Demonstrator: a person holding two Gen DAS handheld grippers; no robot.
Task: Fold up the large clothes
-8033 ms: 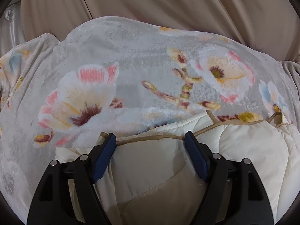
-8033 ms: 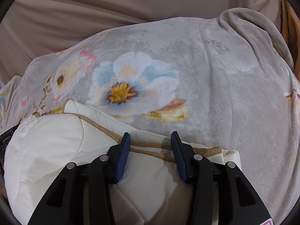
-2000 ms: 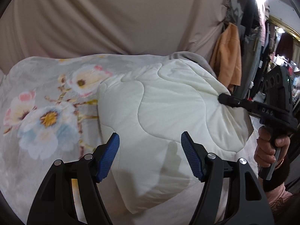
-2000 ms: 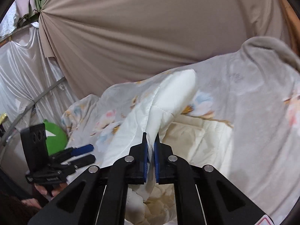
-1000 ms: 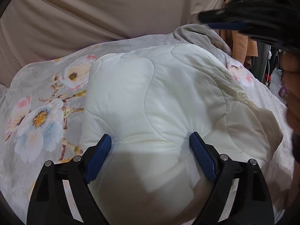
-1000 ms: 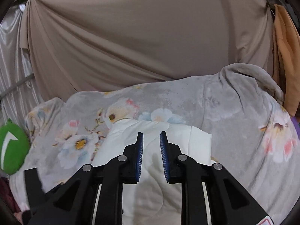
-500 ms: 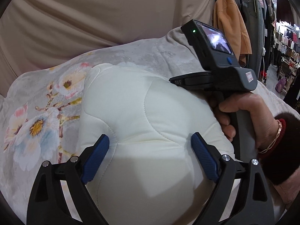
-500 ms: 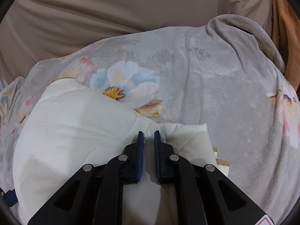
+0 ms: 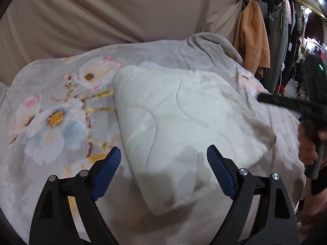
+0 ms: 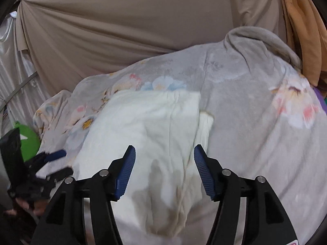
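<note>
A cream quilted garment (image 9: 179, 126) lies folded into a thick pad on a grey floral blanket (image 9: 51, 122); it also shows in the right wrist view (image 10: 147, 126). My left gripper (image 9: 163, 171) is open and empty, held above the garment's near edge. My right gripper (image 10: 164, 171) is open and empty, above the garment's near part. The right gripper's black body (image 9: 294, 104) shows at the right of the left wrist view, off the garment. The left gripper (image 10: 51, 161) shows at the left of the right wrist view, beside the garment.
A beige draped cloth (image 9: 122, 10) hangs behind the blanket. Orange and dark clothes hang on a rack (image 9: 253, 34) at the right. A green round object (image 10: 30, 140) sits at the far left. The blanket (image 10: 255, 112) bunches up at the back right corner.
My right gripper opened and drew back off the garment. My left gripper lifted back from the garment, which now lies flatter.
</note>
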